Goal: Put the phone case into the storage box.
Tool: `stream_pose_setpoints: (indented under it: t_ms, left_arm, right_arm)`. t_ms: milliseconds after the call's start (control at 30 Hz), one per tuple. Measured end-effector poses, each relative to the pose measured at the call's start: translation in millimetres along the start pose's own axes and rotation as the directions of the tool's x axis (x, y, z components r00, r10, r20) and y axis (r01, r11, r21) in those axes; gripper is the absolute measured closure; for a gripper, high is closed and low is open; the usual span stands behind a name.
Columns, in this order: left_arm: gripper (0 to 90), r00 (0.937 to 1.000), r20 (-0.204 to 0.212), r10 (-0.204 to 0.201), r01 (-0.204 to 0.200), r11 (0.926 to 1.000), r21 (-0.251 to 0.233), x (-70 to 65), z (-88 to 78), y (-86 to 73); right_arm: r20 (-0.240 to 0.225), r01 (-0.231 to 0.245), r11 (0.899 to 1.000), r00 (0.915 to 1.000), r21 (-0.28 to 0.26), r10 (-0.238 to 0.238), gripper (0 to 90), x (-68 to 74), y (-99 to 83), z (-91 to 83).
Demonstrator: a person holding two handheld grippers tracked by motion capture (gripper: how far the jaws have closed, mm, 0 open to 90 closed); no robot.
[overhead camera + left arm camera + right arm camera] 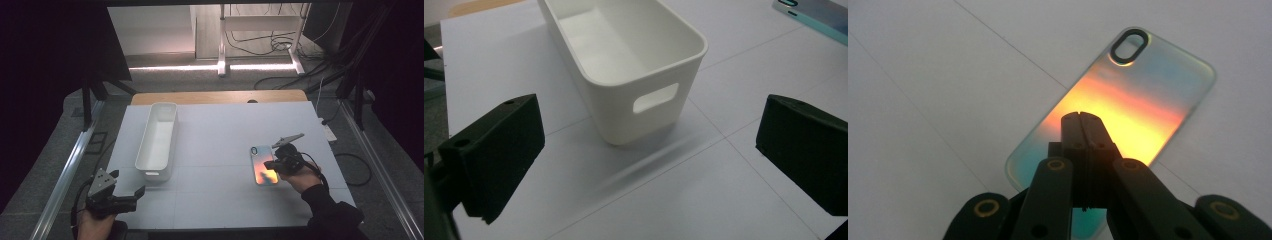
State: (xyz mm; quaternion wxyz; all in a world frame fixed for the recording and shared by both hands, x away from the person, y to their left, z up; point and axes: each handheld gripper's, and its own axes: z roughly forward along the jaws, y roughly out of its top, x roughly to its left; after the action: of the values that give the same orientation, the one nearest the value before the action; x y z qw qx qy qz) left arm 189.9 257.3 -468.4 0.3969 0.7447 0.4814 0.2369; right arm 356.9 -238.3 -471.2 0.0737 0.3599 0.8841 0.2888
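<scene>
The right gripper (1081,116) has its jaws pressed together with nothing between them, their tips over the middle of the iridescent phone case (1128,105) lying flat on the table (215,130). The left gripper (141,190) rests with jaws wide and empty, the white bin (624,55) just ahead between them. The step looks like an approach to the case; next the right jaws would need to part and catch an edge.

My fingers (1081,122) are matt black plastic. The phone case (1128,100) gleams glossy and iridescent; the bin (624,55) is smooth white plastic on a matt white tabletop (734,190).
</scene>
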Motion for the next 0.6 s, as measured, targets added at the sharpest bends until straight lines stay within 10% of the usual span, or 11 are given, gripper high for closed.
stream_pose_setpoints:
  t_ms: [600]
  left_arm:
    - [0.0, 1.0000, 0.000, 0.006, -0.006, 1.0000, 0.000, -0.6, -0.1, -0.1]
  right_arm:
    - [-0.063, 0.072, 0.995, 0.9957, 0.069, -0.068, 89.6, 26.0, 8.5, 35.3]
